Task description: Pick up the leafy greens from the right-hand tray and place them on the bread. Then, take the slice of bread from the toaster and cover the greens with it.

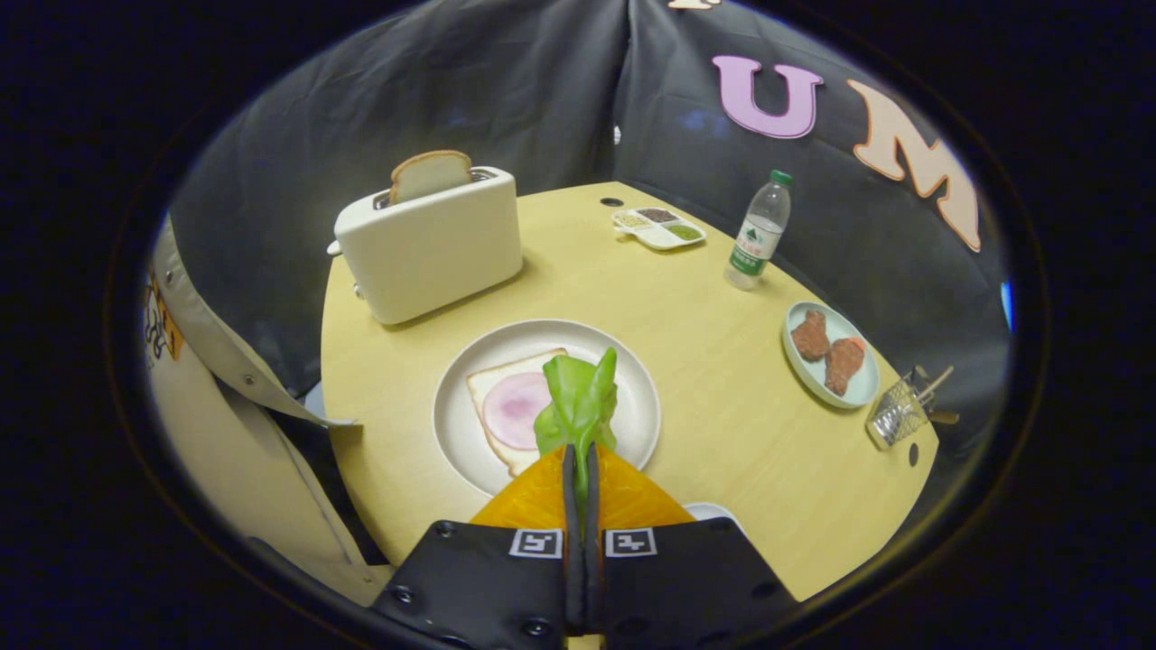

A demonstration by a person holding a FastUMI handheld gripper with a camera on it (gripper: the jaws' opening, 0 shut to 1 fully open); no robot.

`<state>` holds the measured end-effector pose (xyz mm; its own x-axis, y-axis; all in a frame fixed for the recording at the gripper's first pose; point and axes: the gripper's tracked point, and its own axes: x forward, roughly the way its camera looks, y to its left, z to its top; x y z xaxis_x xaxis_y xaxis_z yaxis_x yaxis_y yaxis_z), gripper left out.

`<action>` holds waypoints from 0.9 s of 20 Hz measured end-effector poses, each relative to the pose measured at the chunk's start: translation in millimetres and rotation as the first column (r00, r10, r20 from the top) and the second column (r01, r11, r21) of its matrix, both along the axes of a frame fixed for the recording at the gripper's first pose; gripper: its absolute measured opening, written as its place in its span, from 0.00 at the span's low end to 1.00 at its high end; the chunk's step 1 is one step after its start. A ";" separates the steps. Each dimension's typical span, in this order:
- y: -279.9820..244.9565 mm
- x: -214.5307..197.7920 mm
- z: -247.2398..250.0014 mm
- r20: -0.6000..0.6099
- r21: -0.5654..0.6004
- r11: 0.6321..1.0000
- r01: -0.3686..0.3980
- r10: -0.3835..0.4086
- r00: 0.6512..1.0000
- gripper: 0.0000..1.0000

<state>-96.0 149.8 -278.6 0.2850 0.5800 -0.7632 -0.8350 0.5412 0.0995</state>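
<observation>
My gripper (580, 456) is shut on the stem of the leafy greens (578, 402), which stick up and forward from between the fingers. The greens hang above the round white plate (632, 379), over the right side of a slice of bread (497, 384) topped with a pink slice of ham (513, 408). Beyond the plate to the left stands a cream toaster (433, 248) with a second slice of bread (431, 174) poking out of its slot.
A water bottle (760, 232) stands at the far right of the round wooden table (722, 451). A small divided dish (659, 227) sits at the back. A pale plate with meat pieces (829, 354) and a wire basket (899, 413) lie to the right. A person's sleeve (217, 424) is at the left.
</observation>
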 end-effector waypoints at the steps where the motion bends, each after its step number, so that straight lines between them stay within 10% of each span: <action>1: 6.7 0.1 -1.2 0.002 0.002 1.000 -0.006 0.006 1.000 0.04; 18: 81.9 -16.2 -22.0 -0.078 0.002 0.995 -0.102 0.101 0.992 0.04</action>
